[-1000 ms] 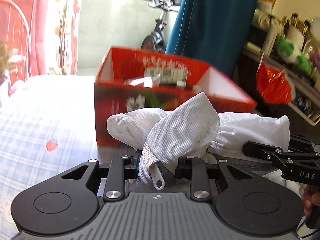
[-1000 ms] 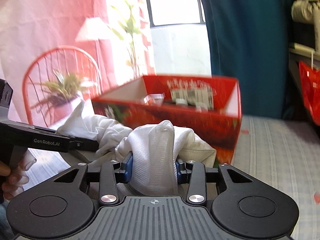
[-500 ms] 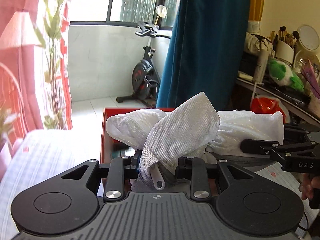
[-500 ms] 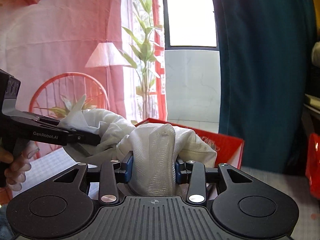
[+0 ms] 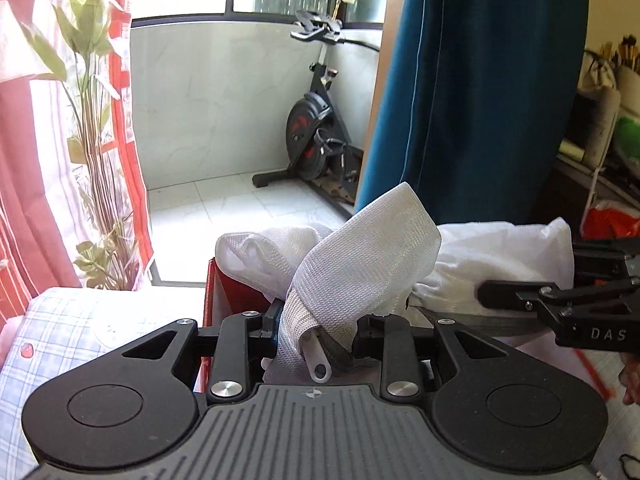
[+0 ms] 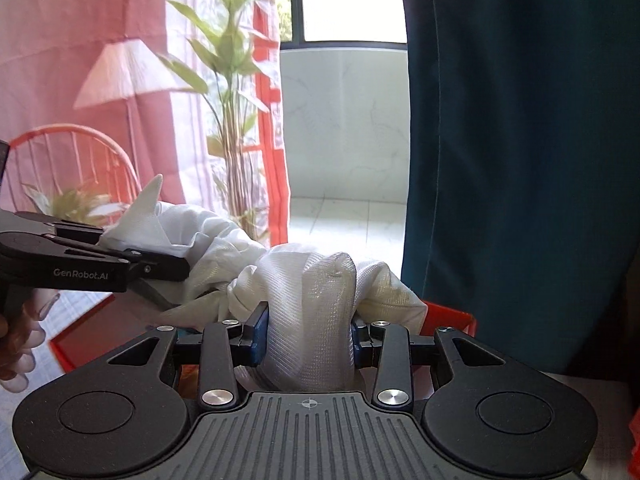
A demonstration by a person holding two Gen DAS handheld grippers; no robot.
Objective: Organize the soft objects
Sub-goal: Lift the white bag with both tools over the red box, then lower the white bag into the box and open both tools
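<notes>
A white mesh bag (image 5: 368, 256) was held aloft above the red box (image 5: 224, 300), clamped at 2 places: the left gripper (image 5: 316, 330) was closed on 1 end, the right gripper (image 6: 306, 338) on the other.

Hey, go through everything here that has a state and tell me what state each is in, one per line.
Left claw: shut on the white mesh bag.
Right claw: shut on the white mesh bag.
White mesh bag: bunched, held in the air between both claws.
Zipper pull: dangling at the left claw.
Red box: open-topped, below the bag.
</notes>
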